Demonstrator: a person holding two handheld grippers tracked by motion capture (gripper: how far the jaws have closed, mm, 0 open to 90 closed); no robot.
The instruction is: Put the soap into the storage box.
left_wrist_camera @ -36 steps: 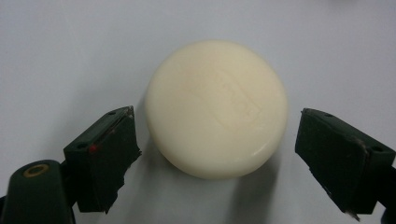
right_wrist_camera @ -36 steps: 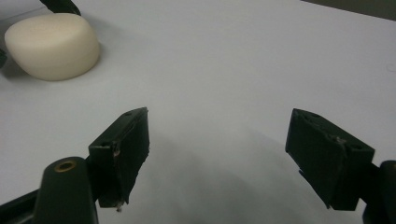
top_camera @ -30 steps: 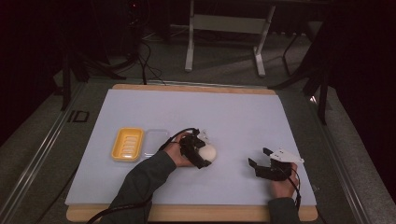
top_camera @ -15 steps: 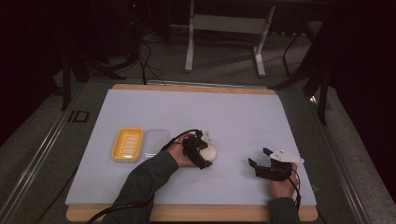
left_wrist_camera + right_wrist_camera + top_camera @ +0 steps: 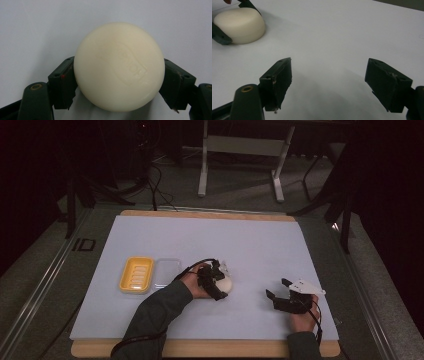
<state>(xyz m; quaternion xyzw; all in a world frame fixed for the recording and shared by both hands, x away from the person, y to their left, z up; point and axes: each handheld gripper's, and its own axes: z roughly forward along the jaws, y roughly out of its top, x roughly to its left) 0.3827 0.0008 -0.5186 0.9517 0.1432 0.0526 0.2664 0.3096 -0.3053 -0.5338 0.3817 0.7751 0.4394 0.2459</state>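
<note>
A round cream soap bar (image 5: 226, 281) lies on the white mat (image 5: 250, 240), left of centre and near the front. My left gripper (image 5: 221, 283) reaches it from the left. Its jaws have just been closing with the soap between them. In the left gripper view the soap bar (image 5: 117, 50) spans the whole gap and both pads (image 5: 65, 80) touch its sides. My right gripper (image 5: 277, 288) rests open on the mat at the front right, nothing between its fingers. From the right gripper (image 5: 329, 65) view, the soap bar (image 5: 239, 23) sits far off at the upper left.
A yellow ridged soap dish (image 5: 136, 274) and a clear lid (image 5: 166, 271) lie side by side left of the soap. The mat sits on a wooden board (image 5: 200, 349). Table legs and cables stand on the dark floor behind.
The left gripper's jaws have drawn in around the soap bar, and the left hand has shifted slightly. The right hand and its gripper have stayed where they were.
</note>
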